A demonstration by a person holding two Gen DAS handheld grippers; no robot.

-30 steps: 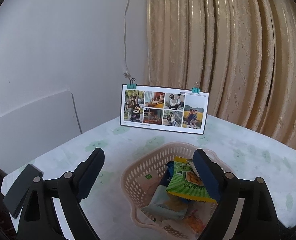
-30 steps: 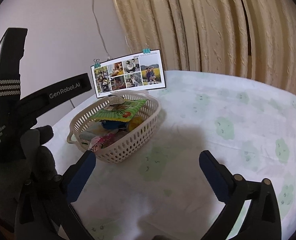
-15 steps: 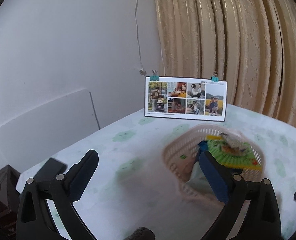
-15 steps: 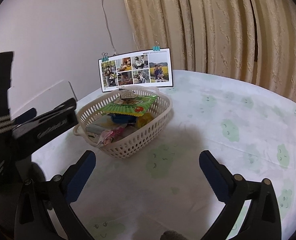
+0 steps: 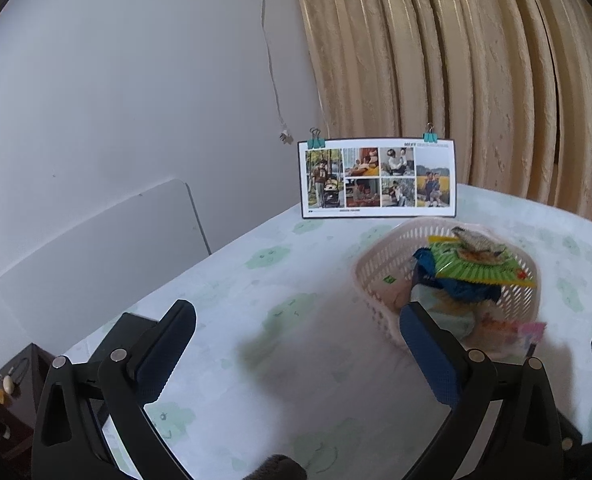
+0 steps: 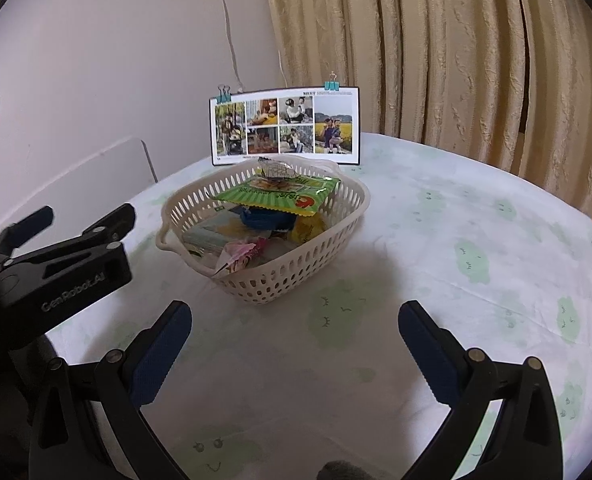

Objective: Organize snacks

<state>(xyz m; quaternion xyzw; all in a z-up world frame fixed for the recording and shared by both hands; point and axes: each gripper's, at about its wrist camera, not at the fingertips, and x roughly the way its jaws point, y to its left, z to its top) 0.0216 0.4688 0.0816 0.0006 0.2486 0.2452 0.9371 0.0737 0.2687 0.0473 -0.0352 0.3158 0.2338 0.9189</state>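
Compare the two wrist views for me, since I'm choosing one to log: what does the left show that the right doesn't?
Only the left wrist view shows the dark side cabinet. Only the right wrist view shows the left claw and the basket's handle. Both share the snack basket, green packet, photo card, curtain and tablecloth.

"GenRobot.AI" is printed on the left gripper (image 6: 75,222); "MEET" heads the photo card (image 6: 285,126).

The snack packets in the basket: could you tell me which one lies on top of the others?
The green packet lies on top, spread flat across the pile; the blue packet and pink packet sit lower in the basket.
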